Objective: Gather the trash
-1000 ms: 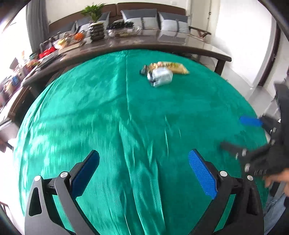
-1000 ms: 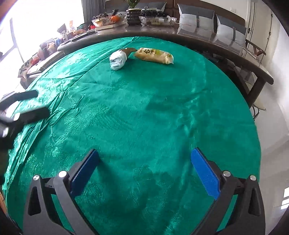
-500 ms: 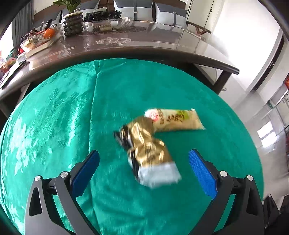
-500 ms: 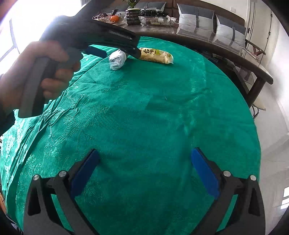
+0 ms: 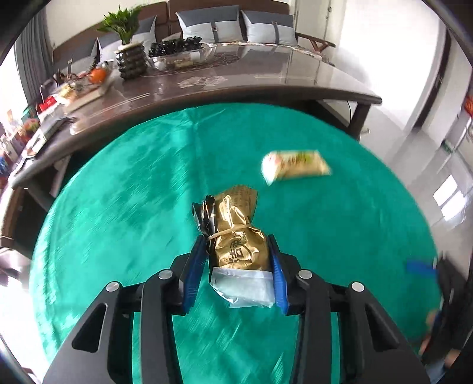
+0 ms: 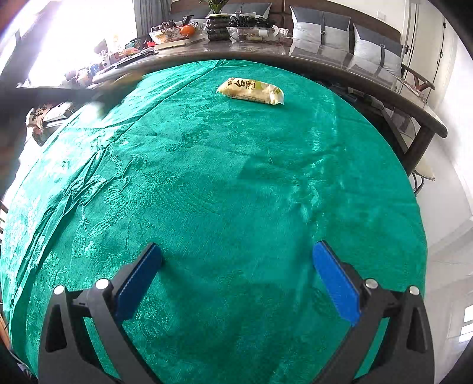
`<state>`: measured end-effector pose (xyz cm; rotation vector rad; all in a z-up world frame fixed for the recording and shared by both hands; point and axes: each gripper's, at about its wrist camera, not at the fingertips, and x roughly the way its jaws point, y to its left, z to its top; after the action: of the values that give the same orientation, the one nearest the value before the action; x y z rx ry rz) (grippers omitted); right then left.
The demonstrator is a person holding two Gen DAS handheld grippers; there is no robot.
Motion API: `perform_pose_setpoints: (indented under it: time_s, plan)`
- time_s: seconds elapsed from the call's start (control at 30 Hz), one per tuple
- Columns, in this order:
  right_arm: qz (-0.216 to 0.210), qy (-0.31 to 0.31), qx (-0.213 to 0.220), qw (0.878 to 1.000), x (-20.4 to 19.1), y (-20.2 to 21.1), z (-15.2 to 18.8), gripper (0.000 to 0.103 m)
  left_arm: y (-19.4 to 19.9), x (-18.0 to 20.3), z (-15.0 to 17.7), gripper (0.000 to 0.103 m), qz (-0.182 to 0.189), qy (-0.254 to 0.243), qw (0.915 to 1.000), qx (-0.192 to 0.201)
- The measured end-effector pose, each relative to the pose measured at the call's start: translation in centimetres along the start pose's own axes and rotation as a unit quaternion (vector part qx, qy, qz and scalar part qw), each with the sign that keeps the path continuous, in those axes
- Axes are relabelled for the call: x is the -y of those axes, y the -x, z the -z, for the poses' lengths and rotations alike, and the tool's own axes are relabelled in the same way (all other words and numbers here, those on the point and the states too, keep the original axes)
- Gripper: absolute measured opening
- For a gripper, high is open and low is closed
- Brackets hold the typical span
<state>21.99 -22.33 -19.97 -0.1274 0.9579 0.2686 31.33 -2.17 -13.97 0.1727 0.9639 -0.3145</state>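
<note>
One gold packet (image 5: pixel 239 245) pinched in left gripper (image 5: pixel 238 251); one yellow packet (image 6: pixel 250 91), seemingly flat; right gripper (image 6: pixel 236 263) spread.

A green tablecloth (image 6: pixel 224 183) covers the round table. Behind it, a dark sideboard (image 5: pixel 266 85) carries a potted plant (image 5: pixel 130 44). Grey cushions (image 5: pixel 212 25) line the sofa.

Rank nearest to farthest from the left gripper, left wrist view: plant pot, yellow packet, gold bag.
1. gold bag, clamped between the left gripper jaws.
2. yellow packet, ahead and right on the green cloth.
3. plant pot, far left on the brown table.
</note>
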Motion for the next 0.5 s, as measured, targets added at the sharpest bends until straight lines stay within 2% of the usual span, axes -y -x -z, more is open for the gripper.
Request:
perform_pose_setpoints:
  time_s: [0.17, 0.23, 0.27, 0.3, 0.43, 0.5]
  plan:
    - [-0.003, 0.007, -0.002, 1.000, -0.2, -0.1, -0.2, 0.098, 1.0, -0.5, 4.9, 0.047, -0.018, -0.021, 0.9996, -0.002]
    - [-0.018, 0.027, -0.010, 0.999, -0.3, -0.4, -0.8, 0.098, 0.7, -0.1, 6.4, 0.069, -0.030, -0.030, 0.9991, 0.005]
    - [-0.024, 0.035, -0.012, 0.999, 0.0, -0.5, -1.1, 0.098, 0.6, -0.1, 6.7, 0.084, -0.032, -0.029, 0.9990, 0.008]
    - [-0.025, 0.041, -0.011, 0.999, 0.4, -0.5, -1.6, 0.098, 0.4, -0.1, 7.2, 0.091, -0.038, -0.026, 0.9988, 0.014]
    - [-0.026, 0.061, 0.000, 0.998, 2.9, -1.2, -5.5, 0.098, -0.8, -0.8, 8.0, 0.093, -0.043, -0.016, 0.9989, 0.002]
    - [-0.025, 0.092, -0.003, 0.995, 3.4, -2.3, -7.5, 0.098, -1.1, -1.6, 8.3, 0.099, -0.038, 0.002, 0.9993, 0.005]
